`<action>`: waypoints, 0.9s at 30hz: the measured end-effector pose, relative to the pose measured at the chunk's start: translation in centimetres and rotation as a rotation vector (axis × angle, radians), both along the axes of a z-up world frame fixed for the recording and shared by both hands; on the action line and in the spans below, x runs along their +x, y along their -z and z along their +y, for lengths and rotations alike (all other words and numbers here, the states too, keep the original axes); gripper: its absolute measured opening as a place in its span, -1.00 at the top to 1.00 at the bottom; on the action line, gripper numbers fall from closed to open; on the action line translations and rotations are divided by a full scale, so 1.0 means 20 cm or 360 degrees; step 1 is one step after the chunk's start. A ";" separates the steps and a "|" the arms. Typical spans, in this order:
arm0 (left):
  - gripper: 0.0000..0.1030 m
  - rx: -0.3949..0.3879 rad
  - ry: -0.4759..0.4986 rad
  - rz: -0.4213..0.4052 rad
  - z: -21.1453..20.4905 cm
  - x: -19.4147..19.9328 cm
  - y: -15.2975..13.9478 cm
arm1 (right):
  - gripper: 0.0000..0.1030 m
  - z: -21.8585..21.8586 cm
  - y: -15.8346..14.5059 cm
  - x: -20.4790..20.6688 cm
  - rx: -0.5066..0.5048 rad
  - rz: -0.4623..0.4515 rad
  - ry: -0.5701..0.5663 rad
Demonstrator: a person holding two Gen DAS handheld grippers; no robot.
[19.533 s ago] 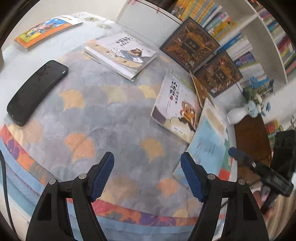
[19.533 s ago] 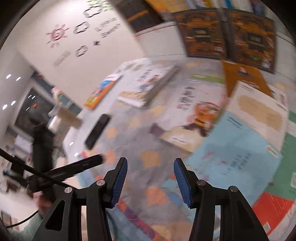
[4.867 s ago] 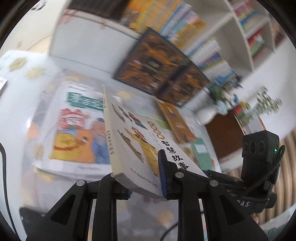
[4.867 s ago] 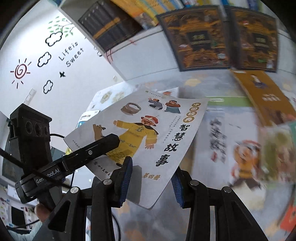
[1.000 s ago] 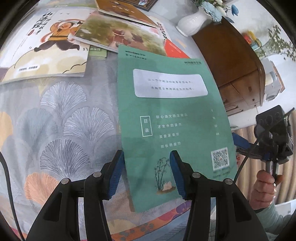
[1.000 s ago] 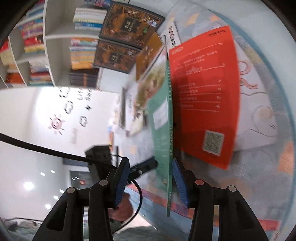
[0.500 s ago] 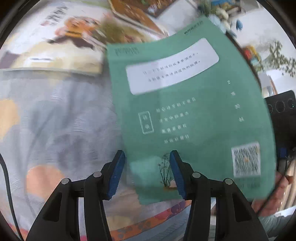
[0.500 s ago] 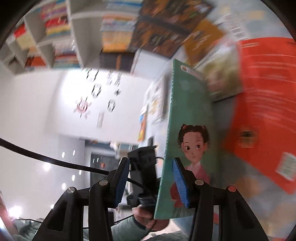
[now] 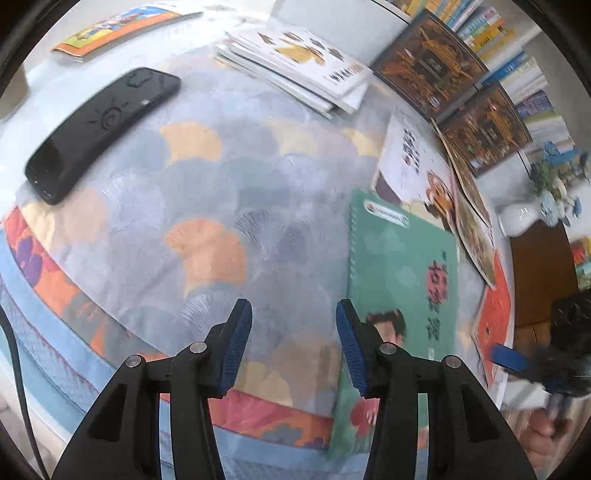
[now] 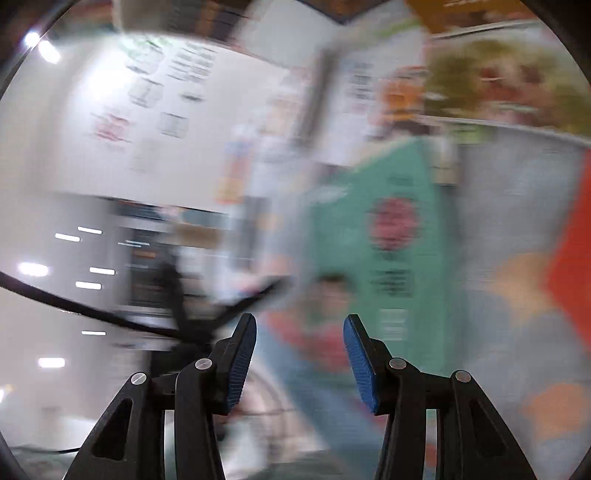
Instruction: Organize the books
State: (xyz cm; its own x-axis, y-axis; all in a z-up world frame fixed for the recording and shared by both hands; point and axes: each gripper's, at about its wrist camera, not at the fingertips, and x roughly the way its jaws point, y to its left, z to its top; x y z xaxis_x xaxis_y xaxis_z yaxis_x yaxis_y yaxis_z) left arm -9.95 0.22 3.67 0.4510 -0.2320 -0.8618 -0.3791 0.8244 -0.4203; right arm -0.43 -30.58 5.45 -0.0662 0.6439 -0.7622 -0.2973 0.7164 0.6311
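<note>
A green book with a girl on its cover (image 9: 402, 273) lies face up on the patterned cloth, right of my left gripper (image 9: 293, 350), which is open and empty above the cloth. It shows blurred in the right wrist view (image 10: 388, 240). My right gripper (image 10: 300, 360) is open and empty; that view is smeared by motion. A stack of white books (image 9: 295, 62) lies at the far middle. A white book with a monkey figure (image 9: 417, 173), a red book (image 9: 495, 314) and other overlapping books lie right of the green one.
A black phone (image 9: 99, 125) lies on the cloth at left. An orange-edged book (image 9: 114, 29) lies at the far left. Two dark ornate books (image 9: 454, 88) lean on the bookshelf. A white vase (image 9: 517, 218) stands on a brown cabinet (image 9: 539, 273) at right.
The green book has been flipped over and let go; it now lies cover up on the cloth. Both grippers have drawn back from it, the right one still moving fast.
</note>
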 end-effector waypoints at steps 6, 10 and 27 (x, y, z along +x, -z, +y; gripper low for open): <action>0.07 0.0087 0.0314 0.0059 -0.24 0.03 0.05 | 0.26 0.06 0.11 -0.06 -0.0492 -0.0213 -0.0020; 0.07 0.0002 0.0406 0.0063 -0.29 0.01 0.05 | 0.31 0.07 0.12 -0.12 -0.0520 -0.0288 -0.0110; 0.14 -0.0621 0.0215 -0.0306 -0.26 -0.13 -0.06 | 0.30 -0.16 0.26 -0.10 -0.0039 0.0112 0.0051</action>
State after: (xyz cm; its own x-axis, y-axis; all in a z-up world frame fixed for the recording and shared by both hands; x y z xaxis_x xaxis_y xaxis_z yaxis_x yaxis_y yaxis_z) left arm -12.45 -4.92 4.80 0.5375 -0.5908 -0.6017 -0.1636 0.6269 -0.7617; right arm -2.44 -33.79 0.22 -0.0998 0.6279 -0.7719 -0.2296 0.7403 0.6319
